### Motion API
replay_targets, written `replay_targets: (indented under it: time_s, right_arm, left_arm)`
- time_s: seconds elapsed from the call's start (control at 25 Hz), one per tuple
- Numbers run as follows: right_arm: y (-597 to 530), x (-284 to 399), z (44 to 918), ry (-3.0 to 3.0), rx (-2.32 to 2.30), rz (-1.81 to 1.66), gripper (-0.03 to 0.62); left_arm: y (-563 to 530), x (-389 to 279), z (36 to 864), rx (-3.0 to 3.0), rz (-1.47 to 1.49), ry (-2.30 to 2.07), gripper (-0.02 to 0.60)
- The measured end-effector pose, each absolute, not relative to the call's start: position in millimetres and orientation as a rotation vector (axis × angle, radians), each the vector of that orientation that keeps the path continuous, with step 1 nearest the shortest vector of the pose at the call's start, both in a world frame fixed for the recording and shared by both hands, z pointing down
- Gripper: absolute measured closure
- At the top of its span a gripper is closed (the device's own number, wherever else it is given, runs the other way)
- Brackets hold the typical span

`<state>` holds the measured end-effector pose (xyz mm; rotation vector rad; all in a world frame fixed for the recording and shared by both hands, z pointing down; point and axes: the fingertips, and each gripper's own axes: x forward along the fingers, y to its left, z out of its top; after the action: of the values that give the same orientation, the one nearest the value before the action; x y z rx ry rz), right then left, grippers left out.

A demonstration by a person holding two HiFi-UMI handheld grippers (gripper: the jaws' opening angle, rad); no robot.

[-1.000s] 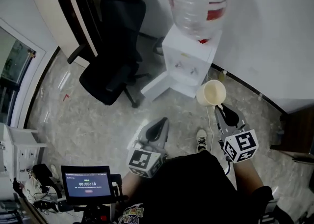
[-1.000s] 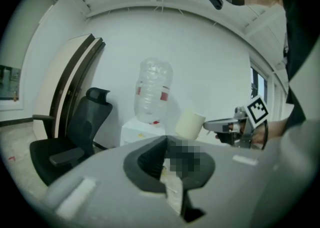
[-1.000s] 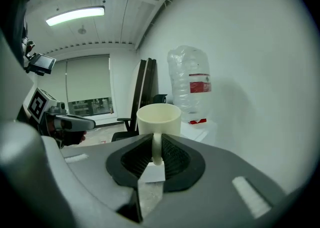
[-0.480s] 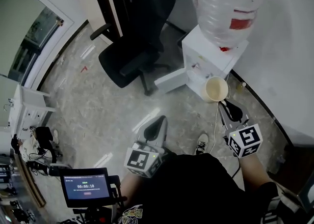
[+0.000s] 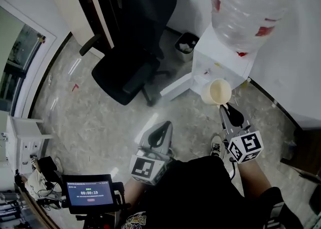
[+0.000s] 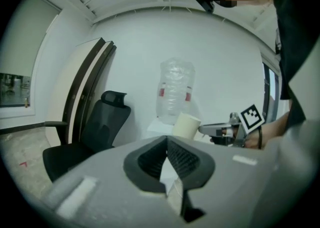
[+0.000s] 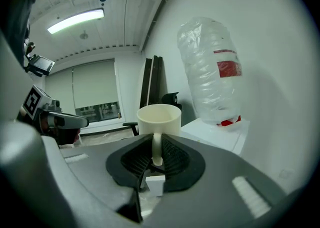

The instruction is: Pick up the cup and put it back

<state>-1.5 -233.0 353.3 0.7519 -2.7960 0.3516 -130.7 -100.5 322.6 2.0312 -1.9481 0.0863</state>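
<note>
Head view, cup: cream ceramic cup with a side handle (image 5: 216, 91), mouth upward, held in the air just in front of the dispenser and resting on nothing.
Head view, right gripper: grey two-jaw right gripper (image 5: 225, 108), its tips at the cup's near side.
Head view, left gripper: grey two-jaw left gripper (image 5: 161, 131), held low, well apart from the cup.
Head view, surroundings: white box-shaped water dispenser (image 5: 216, 67) carrying a clear plastic water bottle (image 5: 251, 7); black office chair (image 5: 131, 52) to the left on the pale marbled floor (image 5: 90, 117).
Left gripper view, jaws: pressed together with nothing between them, so this tool is idle. The cup and the right gripper show beyond, to the right, in front of the bottle.
Right gripper view, jaws: clamped on the cup's handle (image 7: 155, 147), which runs vertically between the ribbed pads. The cup body stands upright above the jaw tips, with the bottle and the dispenser top behind at right.
Step in hand (judged): the cup is lifted and the put-back remains; the exact resting spot cannot be told.
Doing it well: hold the rim level, lower slowly until the base sits flat, and only then part the jaws and draw straight back along the handle.
Risk: a grip on the thin handle alone may let the cup pivot or slip.
</note>
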Motion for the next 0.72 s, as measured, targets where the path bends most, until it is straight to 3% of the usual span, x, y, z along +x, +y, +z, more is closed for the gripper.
replay_targets:
  time_s: [0.32,0.72]
  right_arm:
    - [-207.2,-42.4,398.3,-2.723,0.999,0.438,0.539]
    - [-208.2,-15.4,475.1,-2.658,0.856,0.373,0.539]
  left_arm:
    - [-101.6,-150.6,383.6,2.188,0.161,-1.61,0.577]
    - [-148.8,-87.4,406.8,2.221,0.211,-1.52,0.577]
